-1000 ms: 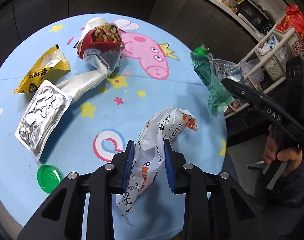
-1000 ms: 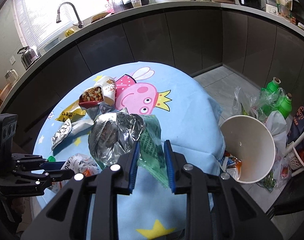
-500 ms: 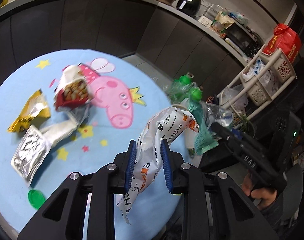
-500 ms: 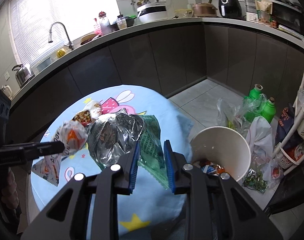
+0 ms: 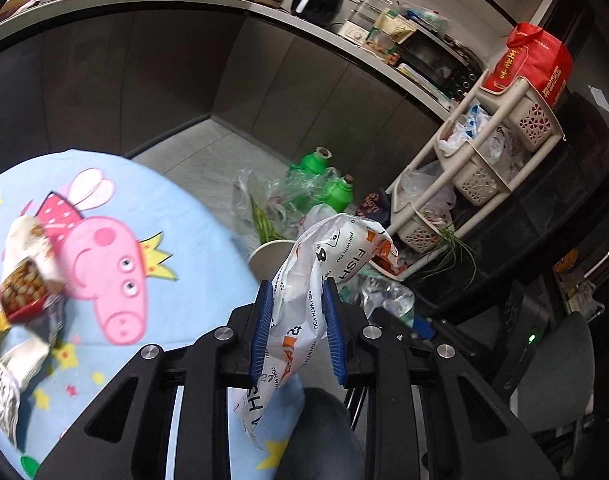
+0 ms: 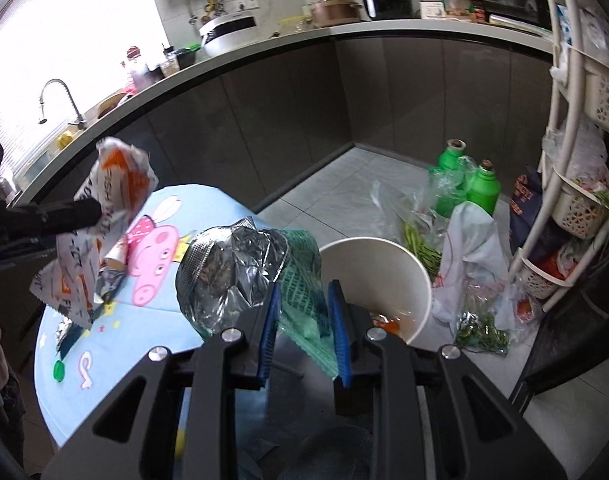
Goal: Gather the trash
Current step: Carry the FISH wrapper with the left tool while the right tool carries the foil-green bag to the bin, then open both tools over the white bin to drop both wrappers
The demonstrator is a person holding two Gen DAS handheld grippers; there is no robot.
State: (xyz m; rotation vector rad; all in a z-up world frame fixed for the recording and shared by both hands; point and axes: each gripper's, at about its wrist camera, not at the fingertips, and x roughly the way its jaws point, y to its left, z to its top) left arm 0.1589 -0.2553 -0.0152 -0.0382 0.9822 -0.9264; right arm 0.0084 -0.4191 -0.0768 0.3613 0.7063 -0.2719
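My left gripper is shut on a white and orange fish wrapper, held in the air past the table's edge, with the white bin just beyond it. The wrapper also shows in the right wrist view. My right gripper is shut on a green and silver wrapper, held near the rim of the white bin, which has trash at its bottom.
The round table with a blue cartoon cloth holds a red snack box, foil packets and a green cap. Green bottles, plastic bags and a basket rack stand on the floor beyond the bin.
Both grippers have lifted off the table and swung right toward the white bin, each still holding its wrapper. The table has slid to the left of both views.
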